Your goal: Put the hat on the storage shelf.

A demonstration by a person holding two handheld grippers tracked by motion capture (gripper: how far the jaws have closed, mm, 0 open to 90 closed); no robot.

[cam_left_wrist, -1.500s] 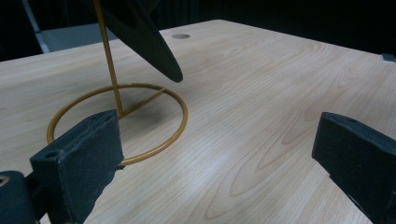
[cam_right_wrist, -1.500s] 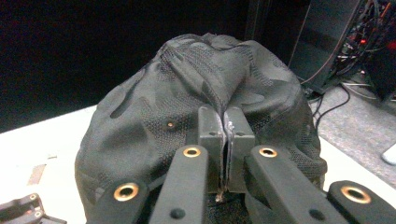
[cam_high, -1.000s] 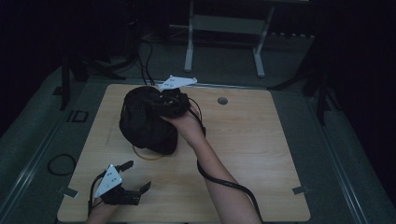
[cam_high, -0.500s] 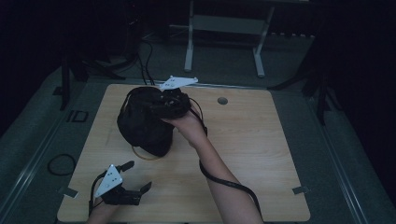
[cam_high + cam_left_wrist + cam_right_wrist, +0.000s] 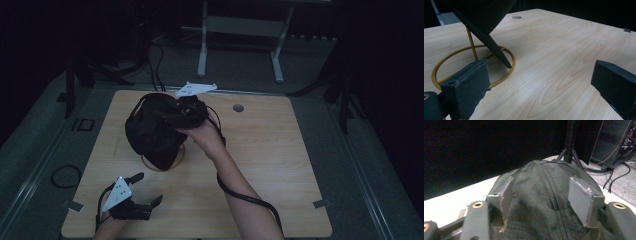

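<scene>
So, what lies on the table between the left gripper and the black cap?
Bare wood, apart from the gold wire stand under the black cap, in the left gripper view.

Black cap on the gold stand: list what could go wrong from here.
1. The right gripper has just been opening, with the black cap between its jaws; released off-centre, the cap may slide off the stand.
2. The gold wire stand looks light, with a thin ring base; a nudge while withdrawing could tip it.
3. The cap's brim hangs down inside the ring, so the weight may sit lopsided.
</scene>
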